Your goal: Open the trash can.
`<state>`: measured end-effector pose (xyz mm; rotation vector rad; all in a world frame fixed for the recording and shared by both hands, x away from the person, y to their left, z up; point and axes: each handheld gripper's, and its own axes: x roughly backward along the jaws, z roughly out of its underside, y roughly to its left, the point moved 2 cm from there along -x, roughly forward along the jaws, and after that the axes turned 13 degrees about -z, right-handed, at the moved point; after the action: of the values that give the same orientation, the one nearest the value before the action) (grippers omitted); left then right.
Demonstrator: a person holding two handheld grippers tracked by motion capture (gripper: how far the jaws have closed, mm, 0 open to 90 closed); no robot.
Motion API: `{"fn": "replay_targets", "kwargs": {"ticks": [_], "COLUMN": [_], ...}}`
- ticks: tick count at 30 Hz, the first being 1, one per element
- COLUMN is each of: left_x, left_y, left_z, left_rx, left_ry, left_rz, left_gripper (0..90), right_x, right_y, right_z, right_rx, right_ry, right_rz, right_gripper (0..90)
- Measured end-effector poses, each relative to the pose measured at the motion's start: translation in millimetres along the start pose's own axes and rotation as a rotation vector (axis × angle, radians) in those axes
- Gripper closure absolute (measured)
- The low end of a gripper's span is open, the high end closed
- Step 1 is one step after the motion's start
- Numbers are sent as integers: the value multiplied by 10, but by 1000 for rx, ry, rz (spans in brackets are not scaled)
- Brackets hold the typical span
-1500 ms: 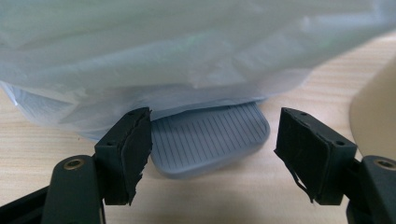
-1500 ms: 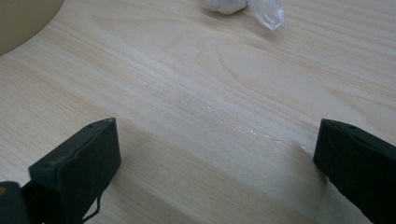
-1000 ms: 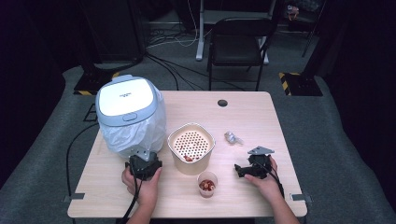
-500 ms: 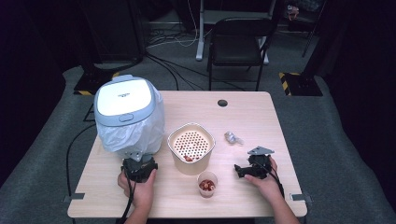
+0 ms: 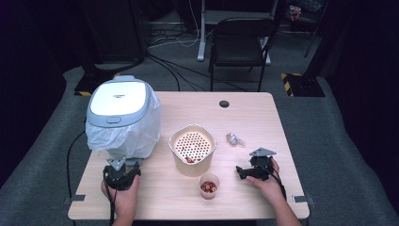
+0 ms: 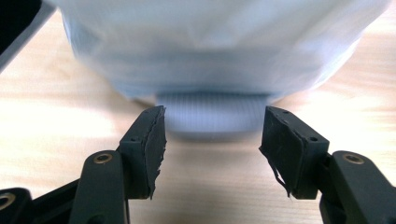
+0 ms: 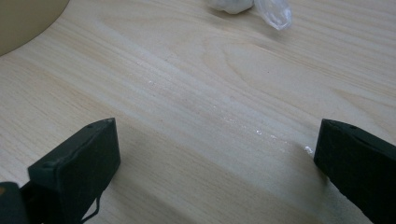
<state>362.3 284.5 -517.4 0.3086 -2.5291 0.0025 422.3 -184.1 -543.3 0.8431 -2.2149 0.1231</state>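
Note:
A white appliance with a grey-rimmed lid stands at the table's left, its body wrapped in a white plastic bag. My left gripper sits just in front of it, held in a hand. In the left gripper view its jaws stand open, facing the appliance's base with nothing between them. A cream perforated basket holds a few red pieces. A small cup of red pieces stands in front of it. My right gripper rests on the table at the right, open and empty.
A crumpled bit of clear plastic lies behind the right gripper, also seen as the clear plastic in the right gripper view, with the basket's wall at top left. A cable hole and a chair lie beyond.
My left gripper has slid left along the table's front, away from the basket and to the appliance's front. The right gripper has stayed put.

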Motion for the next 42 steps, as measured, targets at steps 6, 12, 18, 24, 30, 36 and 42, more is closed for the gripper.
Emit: {"fn": "replay_targets", "kwargs": {"ticks": [6, 12, 18, 24, 30, 36, 42], "left_x": [-96, -195, -204, -227, -252, -293, -294], "left_y": [71, 110, 111, 98, 68, 60, 47], "left_z": [-38, -62, -26, 1, 50, 52, 53], "left_rx": [-32, -60, -93, -98, -99, -132, -160], "left_ry": [-17, -36, -35, -55, -60, -20, -20], "left_rz": [47, 88, 111, 145, 165, 159, 149], "left_gripper": [573, 706, 733, 881, 900, 900, 900], "right_x": [0, 0, 1, 2, 0, 1, 0], "right_y": [1, 3, 0, 4, 2, -3, 1], "right_z": [0, -1, -2, -1, -2, 0, 0], "right_rx": [-1, -3, 0, -4, -1, 6, 0], "right_ry": [1, 1, 4, 5, 4, 5, 5], "right_rz": [0, -3, -4, -4, -2, 0, 0], "right_gripper": [0, 0, 0, 0, 0, 0, 0]}}
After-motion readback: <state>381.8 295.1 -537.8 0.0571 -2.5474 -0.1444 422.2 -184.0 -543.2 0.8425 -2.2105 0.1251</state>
